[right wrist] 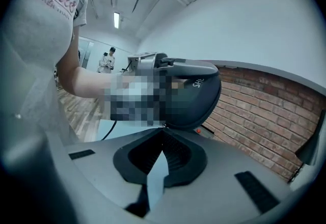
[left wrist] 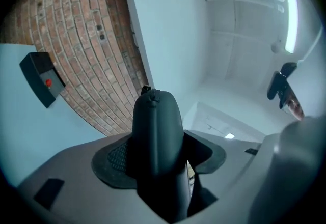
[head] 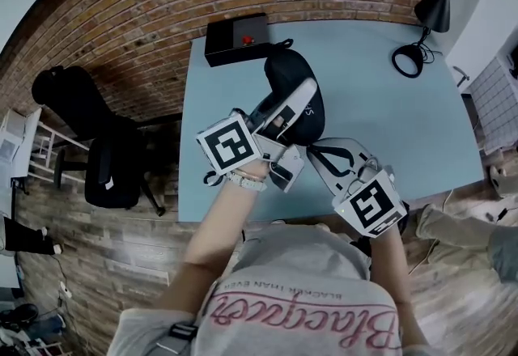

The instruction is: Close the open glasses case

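Right tongs [right wrist: 163, 134], nearest the person, are clenched with nothing between them, their tips just beside the lower edge of the black glasses case [head: 290, 71]. Left tongs [left wrist: 159, 134], a little farther out, are clamped narrowly on that case and hold it over the middle of the blue bench [head: 380, 120]. A black box [head: 236, 39] sits at the bench's far left edge.

Head view. The glasses case [head: 293, 91] stands over the middle of the tabletop [head: 388, 120], gripped between the fingers [left wrist: 66, 167] of the left gripper [head: 285, 108]. The right gripper [head: 325, 154] lies to the case's right, nearer the person, its tips just short of the case. A box [head: 236, 39] sits on the tabletop's far left corner and a lamp [head: 433, 6] at its far right. A chair [head: 113, 160] stands on the floor to the left, and a brick wall [head: 162, 14] stands behind.
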The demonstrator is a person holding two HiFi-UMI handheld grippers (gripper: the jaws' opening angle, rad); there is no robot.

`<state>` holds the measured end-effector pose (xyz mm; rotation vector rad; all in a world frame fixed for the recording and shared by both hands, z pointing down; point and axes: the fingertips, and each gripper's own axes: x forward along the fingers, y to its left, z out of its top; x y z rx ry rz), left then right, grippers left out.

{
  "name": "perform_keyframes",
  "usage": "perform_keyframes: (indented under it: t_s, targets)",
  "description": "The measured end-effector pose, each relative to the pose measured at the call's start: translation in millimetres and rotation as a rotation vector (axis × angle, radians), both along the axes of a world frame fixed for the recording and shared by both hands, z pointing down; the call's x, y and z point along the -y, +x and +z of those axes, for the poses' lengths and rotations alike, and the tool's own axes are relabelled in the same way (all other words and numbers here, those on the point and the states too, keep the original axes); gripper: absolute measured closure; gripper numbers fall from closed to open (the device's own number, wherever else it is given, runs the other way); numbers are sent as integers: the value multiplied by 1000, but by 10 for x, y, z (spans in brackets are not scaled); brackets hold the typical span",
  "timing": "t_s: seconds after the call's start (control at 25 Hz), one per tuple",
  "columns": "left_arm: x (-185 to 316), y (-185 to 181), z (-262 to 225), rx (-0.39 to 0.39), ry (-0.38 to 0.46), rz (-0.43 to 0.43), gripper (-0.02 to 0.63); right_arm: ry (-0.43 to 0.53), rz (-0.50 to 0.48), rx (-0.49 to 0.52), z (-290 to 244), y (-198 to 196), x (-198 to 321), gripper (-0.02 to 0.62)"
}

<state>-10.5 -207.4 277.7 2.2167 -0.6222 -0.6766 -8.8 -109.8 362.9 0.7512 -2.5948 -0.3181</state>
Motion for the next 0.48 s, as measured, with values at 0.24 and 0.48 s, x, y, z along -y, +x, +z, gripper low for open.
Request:
perform_keyframes:
  t_s: [0.24,0.48]
  targets:
    - [-118,18,-44,106,96,113,331,8,100,37,-64,302,136,577]
    - [-320,187,35,184,161,272,265,94,88,141,-358,546,194,577]
